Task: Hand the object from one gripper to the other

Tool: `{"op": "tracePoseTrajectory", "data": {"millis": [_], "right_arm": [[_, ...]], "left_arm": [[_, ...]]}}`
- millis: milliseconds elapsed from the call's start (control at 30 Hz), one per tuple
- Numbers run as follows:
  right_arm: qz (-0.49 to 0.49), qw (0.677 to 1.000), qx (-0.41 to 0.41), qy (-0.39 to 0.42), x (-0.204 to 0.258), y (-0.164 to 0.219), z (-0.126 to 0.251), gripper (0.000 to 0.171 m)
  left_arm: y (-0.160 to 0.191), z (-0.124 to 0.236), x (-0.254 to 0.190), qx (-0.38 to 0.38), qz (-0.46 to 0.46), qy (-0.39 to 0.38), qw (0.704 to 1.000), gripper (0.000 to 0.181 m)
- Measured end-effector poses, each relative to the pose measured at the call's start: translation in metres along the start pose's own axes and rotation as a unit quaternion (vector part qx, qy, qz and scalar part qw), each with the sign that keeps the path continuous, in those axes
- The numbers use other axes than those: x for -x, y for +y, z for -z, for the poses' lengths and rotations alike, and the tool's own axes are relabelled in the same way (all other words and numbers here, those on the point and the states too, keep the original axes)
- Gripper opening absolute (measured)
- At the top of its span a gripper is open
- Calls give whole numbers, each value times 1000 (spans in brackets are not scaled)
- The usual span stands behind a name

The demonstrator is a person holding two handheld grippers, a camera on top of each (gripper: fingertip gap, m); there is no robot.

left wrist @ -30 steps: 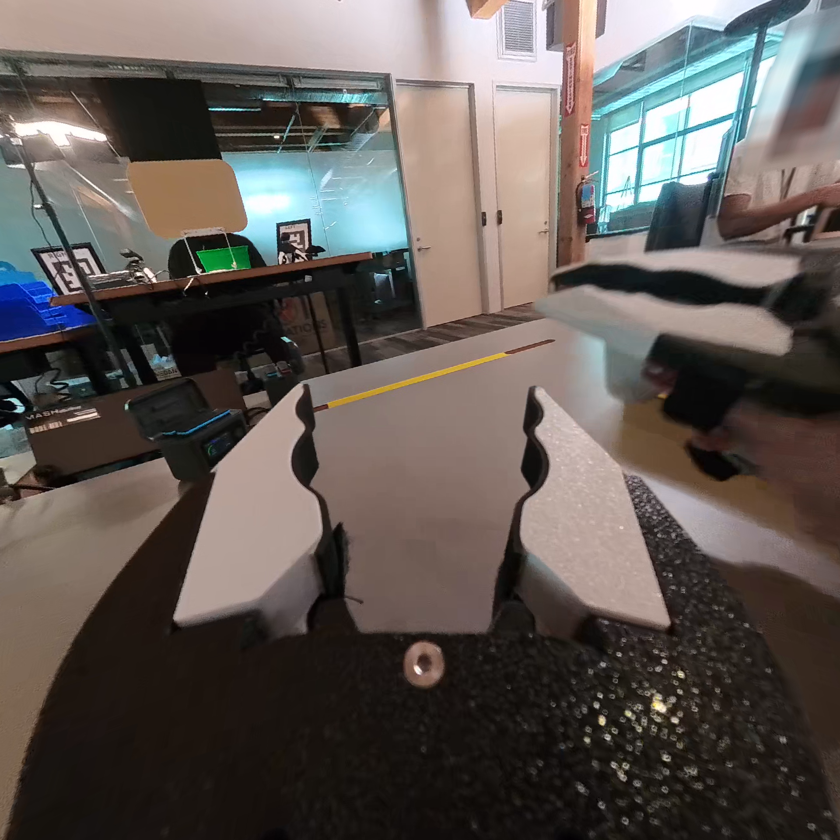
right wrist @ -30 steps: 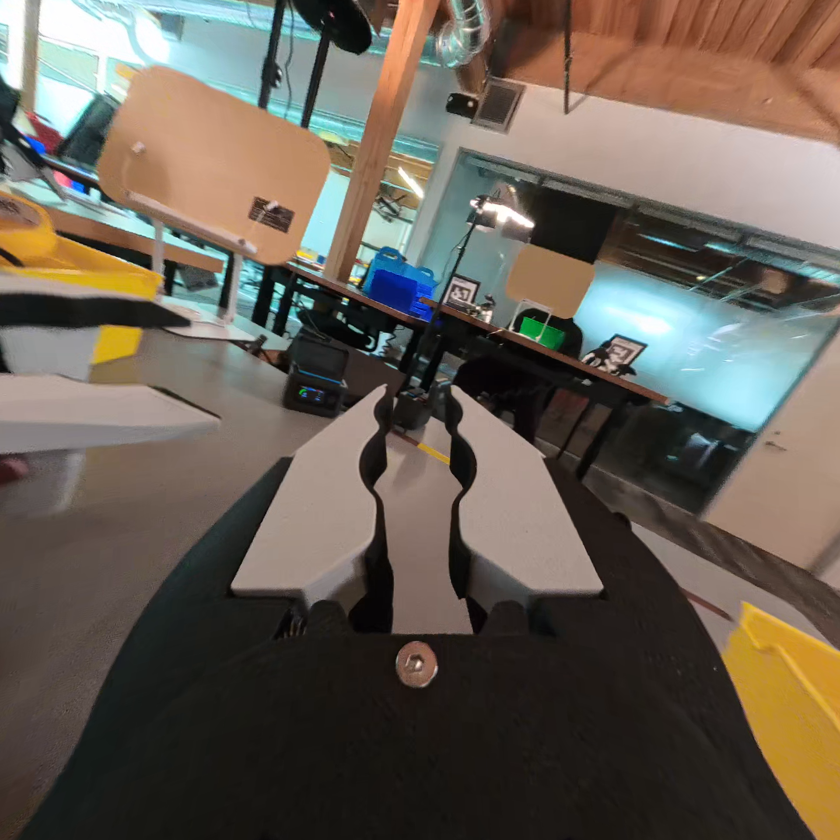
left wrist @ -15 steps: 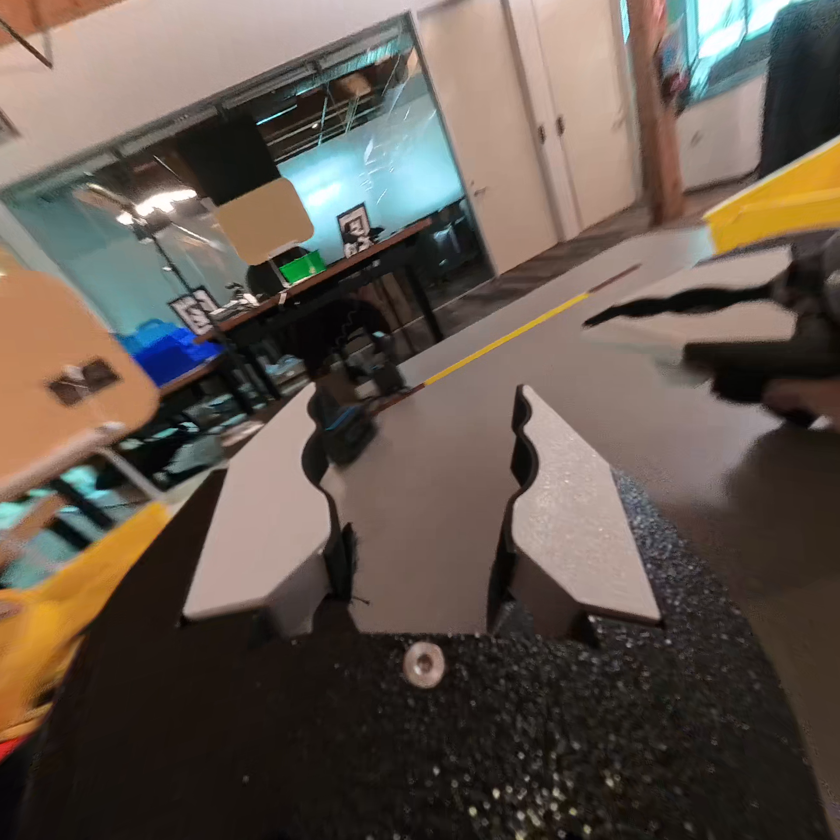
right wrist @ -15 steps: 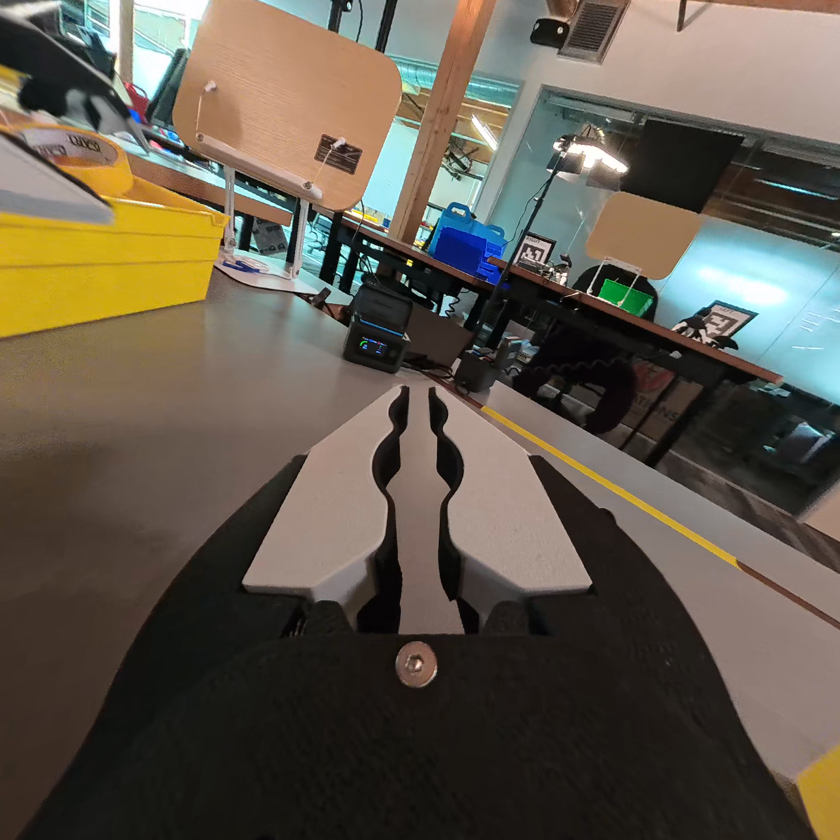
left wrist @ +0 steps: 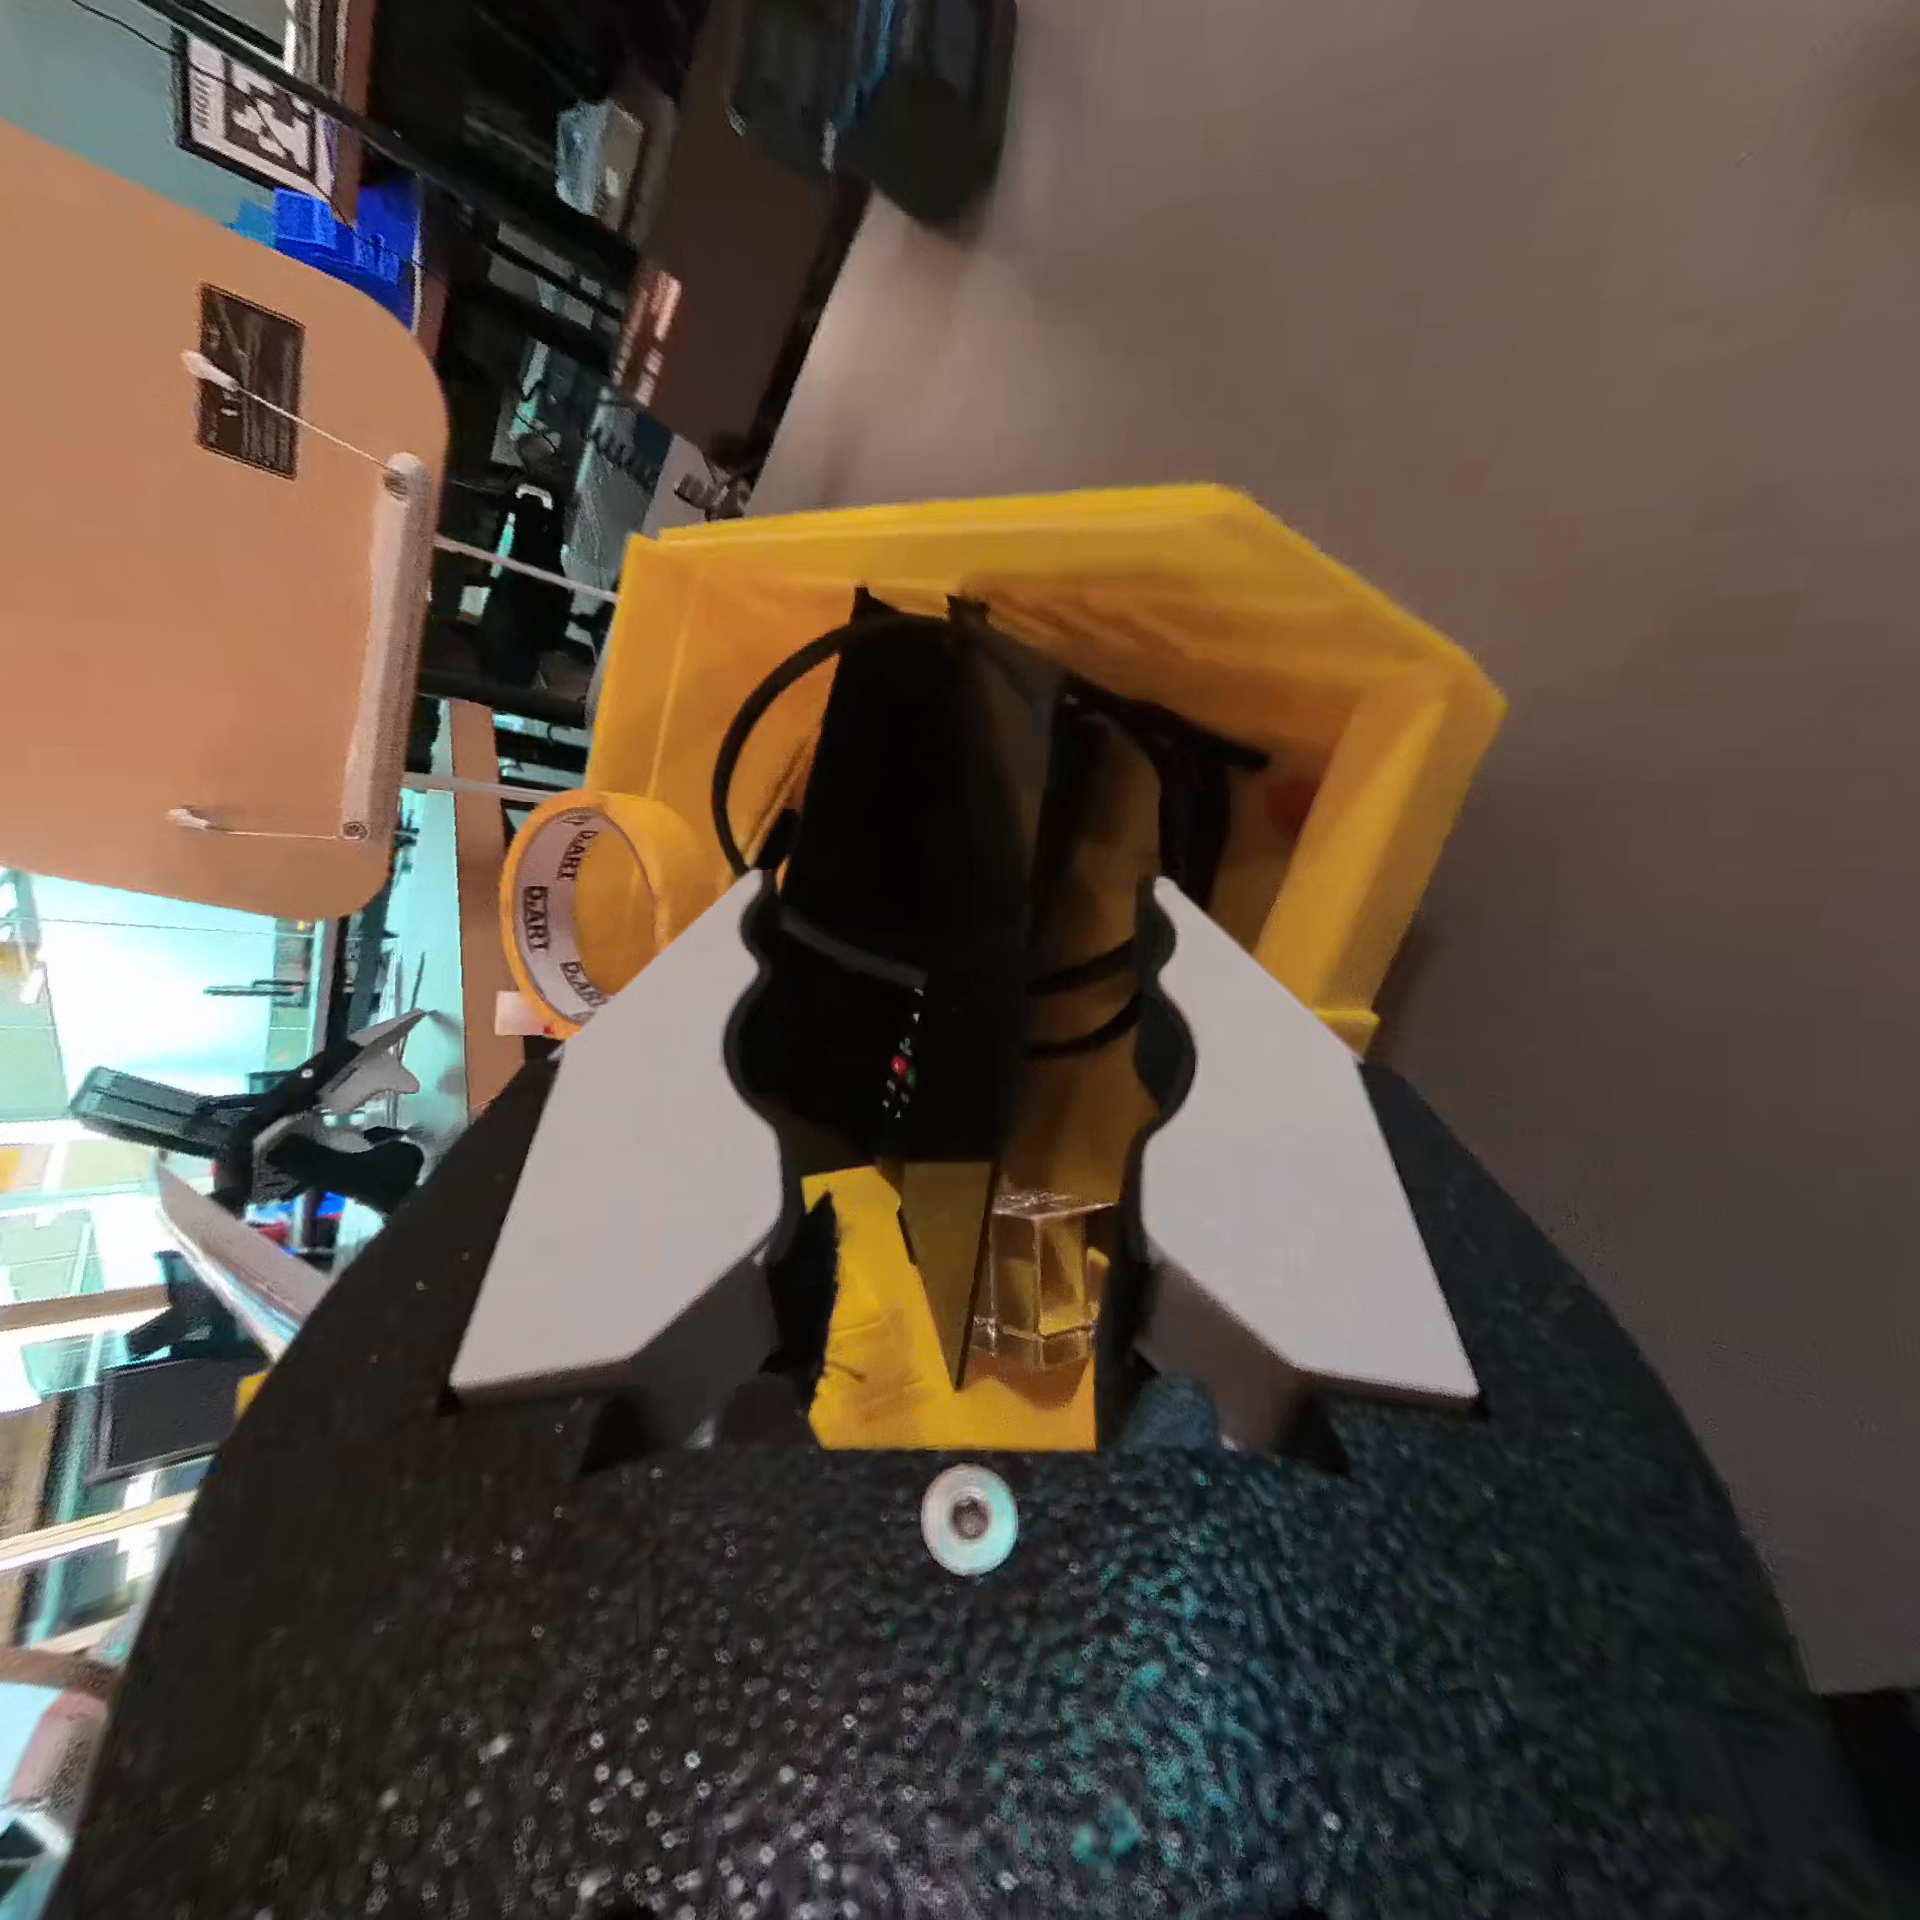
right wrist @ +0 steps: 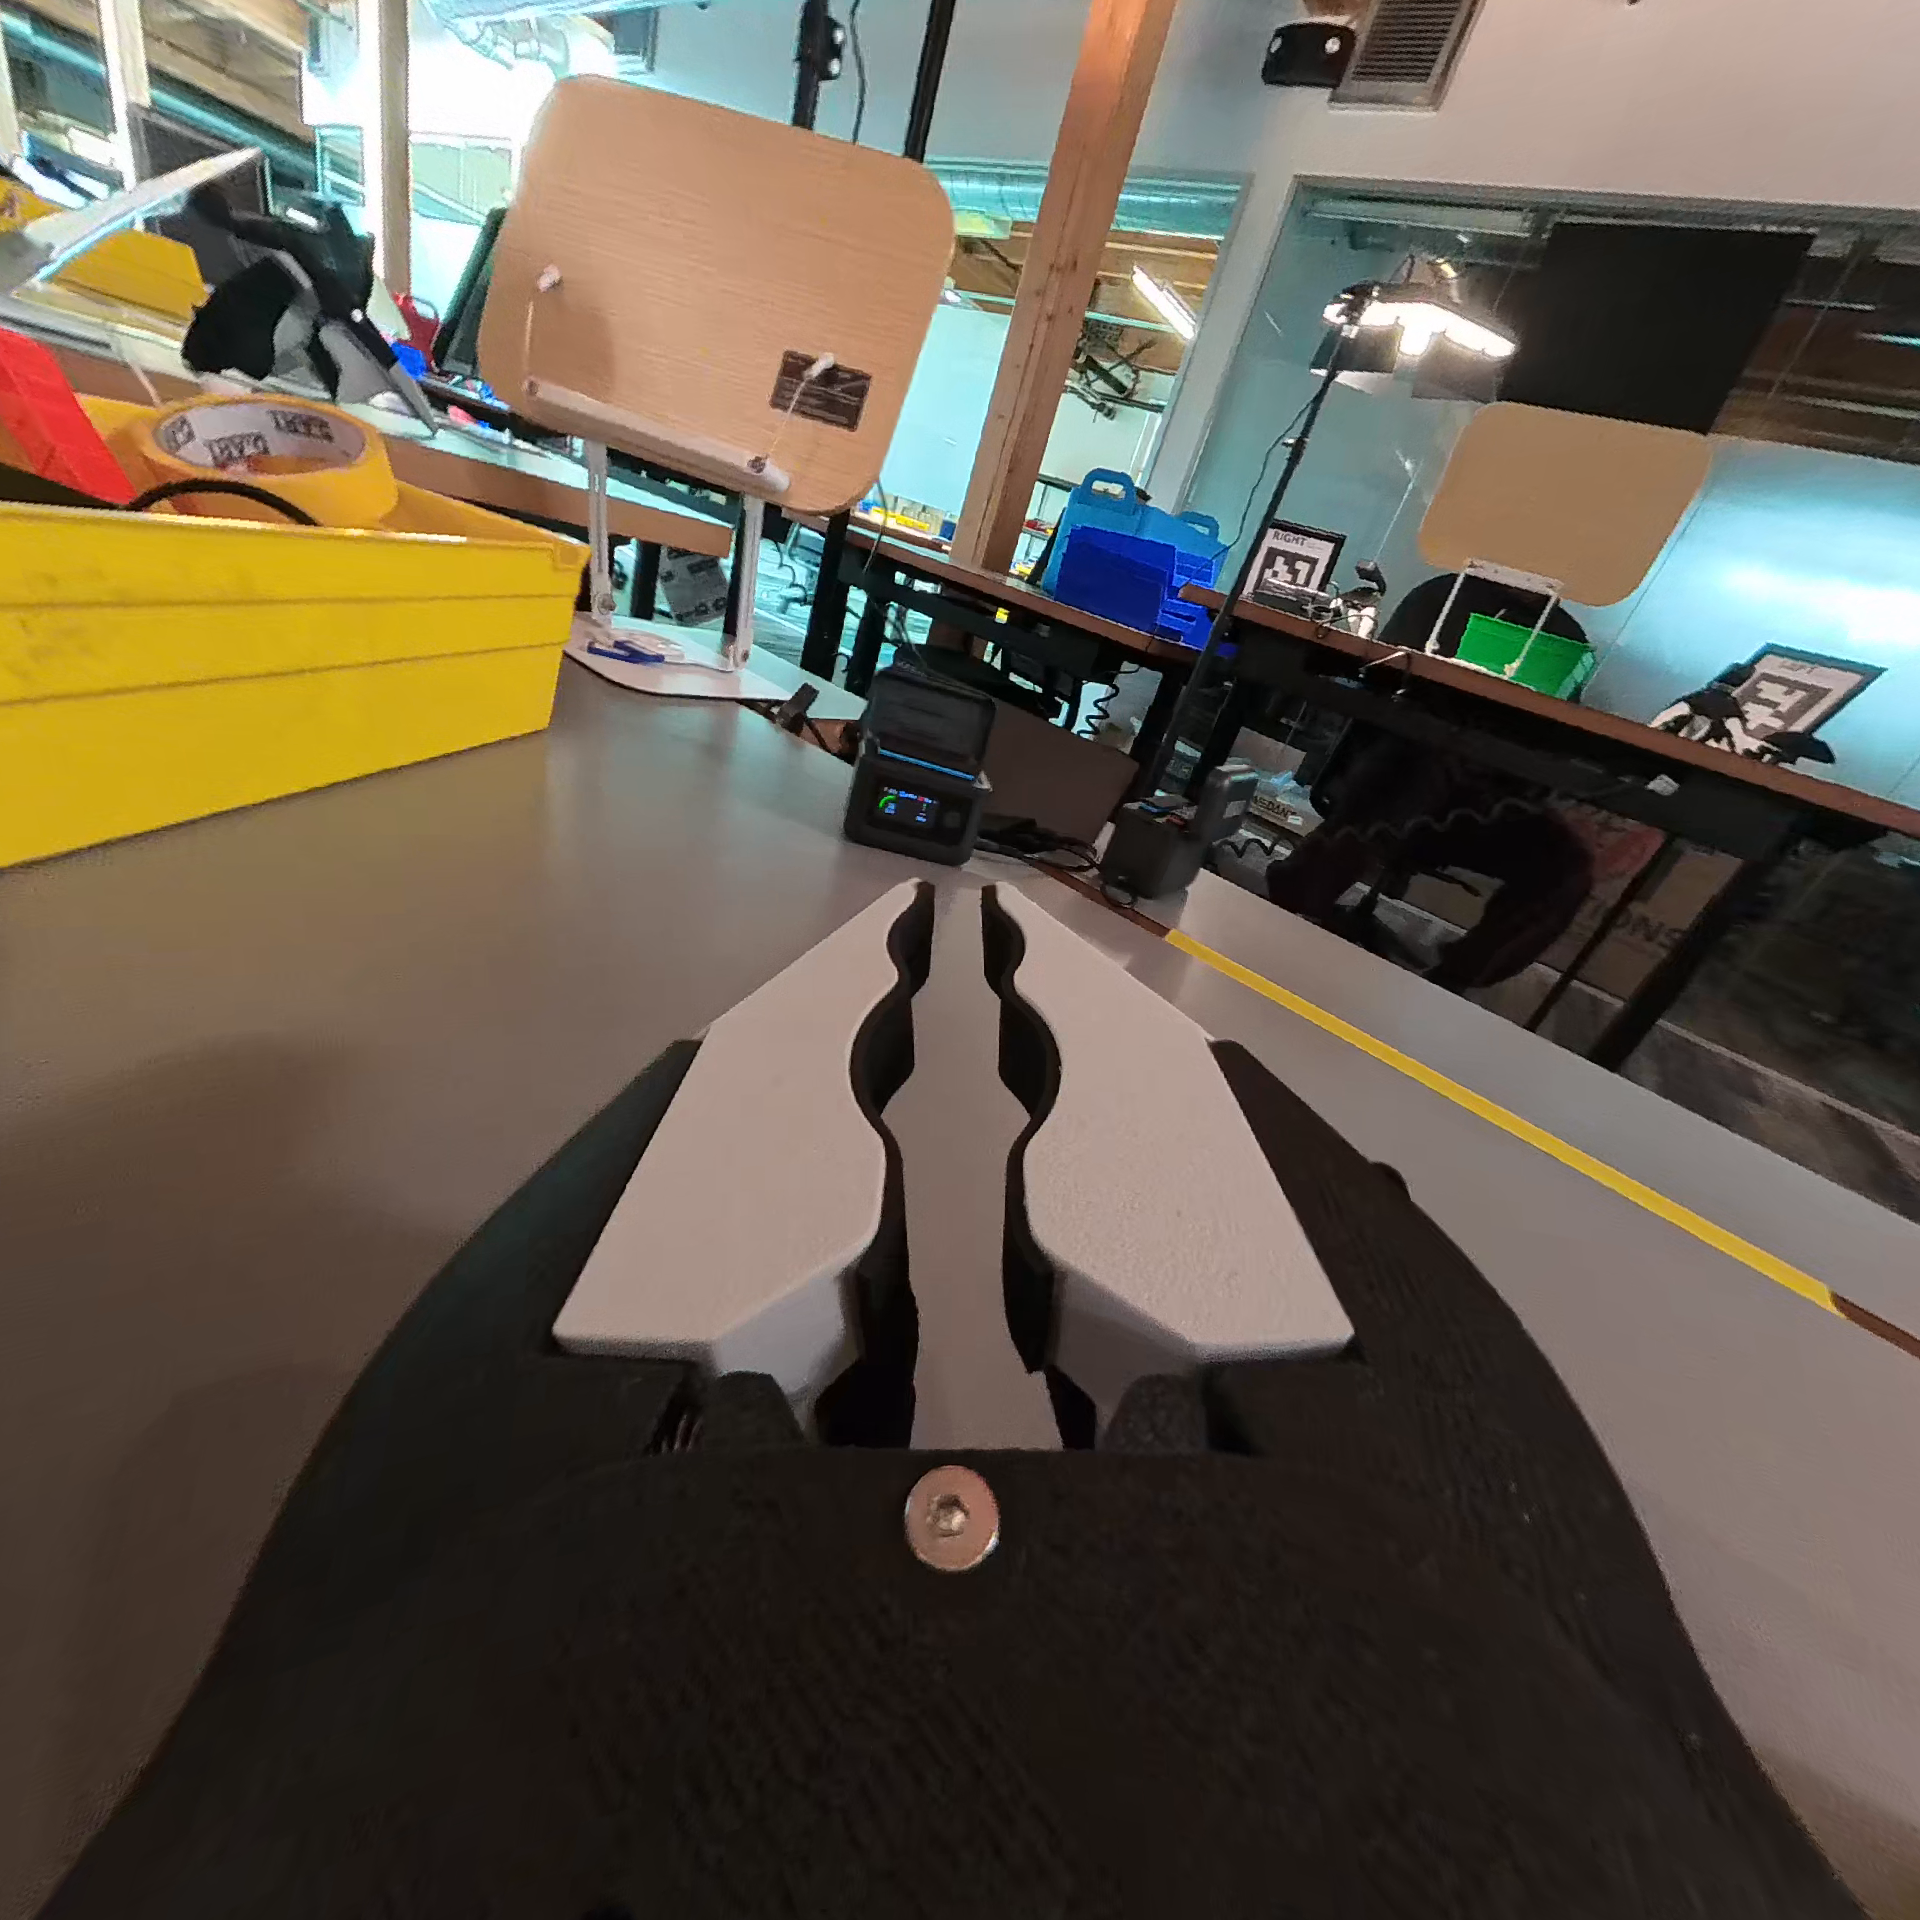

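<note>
In the left wrist view, my left gripper (left wrist: 956,904) is open and empty, rolled on its side over a yellow bin (left wrist: 1382,790). Between its fingers in the picture lies a black device (left wrist: 904,894) with a thin black cable. A clear plastic block (left wrist: 1039,1288) lies close to the finger bases, and a yellow tape roll (left wrist: 592,914) leans at the bin's side. My right gripper (right wrist: 954,891) hovers low over the grey table (right wrist: 364,1039), shut to a thin gap with nothing in it. The bin (right wrist: 260,665) and tape roll (right wrist: 260,457) show to its left.
A wooden stand on white legs (right wrist: 717,301) is behind the bin. A small black device with a lit screen (right wrist: 920,790) sits near the table's far edge. A yellow tape line (right wrist: 1496,1112) runs along the table's right side. A red object (right wrist: 42,426) sits in the bin. Left tips to right tips: about 30 cm.
My left gripper has swung left, rolled on its side and come over the yellow bin, still open. My right gripper has closed from a wider gap to a thin one and dropped low over the table.
</note>
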State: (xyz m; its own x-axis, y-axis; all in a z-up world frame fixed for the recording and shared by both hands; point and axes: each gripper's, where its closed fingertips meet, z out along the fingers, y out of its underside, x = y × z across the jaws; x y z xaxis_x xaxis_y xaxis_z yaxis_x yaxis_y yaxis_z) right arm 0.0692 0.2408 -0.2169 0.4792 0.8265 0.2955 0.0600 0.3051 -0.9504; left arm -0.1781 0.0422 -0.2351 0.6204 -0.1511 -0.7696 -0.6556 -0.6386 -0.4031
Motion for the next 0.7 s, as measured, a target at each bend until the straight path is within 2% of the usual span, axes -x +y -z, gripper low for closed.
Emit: {"op": "tracePoseTrajectory", "data": {"millis": [33, 200, 367, 533, 700], "right_arm": [[9, 1000, 3, -5, 3, 0, -1, 8], [29, 999, 7, -23, 14, 1, -2, 8], [19, 1000, 6, -23, 12, 0, -1, 8], [22, 999, 6, -29, 15, 0, -1, 8], [9, 1000, 2, -28, 13, -1, -1, 8]], "left_arm": [[4, -5, -2, 12, -11, -4, 1000, 61], [26, -22, 4, 78, -64, -55, 993, 28], [31, -26, 2, 78, -40, -69, 994, 0], [28, -18, 16, 78, -35, -117, 990, 0], [11, 15, 51, 28, 33, -196, 980, 0]]}}
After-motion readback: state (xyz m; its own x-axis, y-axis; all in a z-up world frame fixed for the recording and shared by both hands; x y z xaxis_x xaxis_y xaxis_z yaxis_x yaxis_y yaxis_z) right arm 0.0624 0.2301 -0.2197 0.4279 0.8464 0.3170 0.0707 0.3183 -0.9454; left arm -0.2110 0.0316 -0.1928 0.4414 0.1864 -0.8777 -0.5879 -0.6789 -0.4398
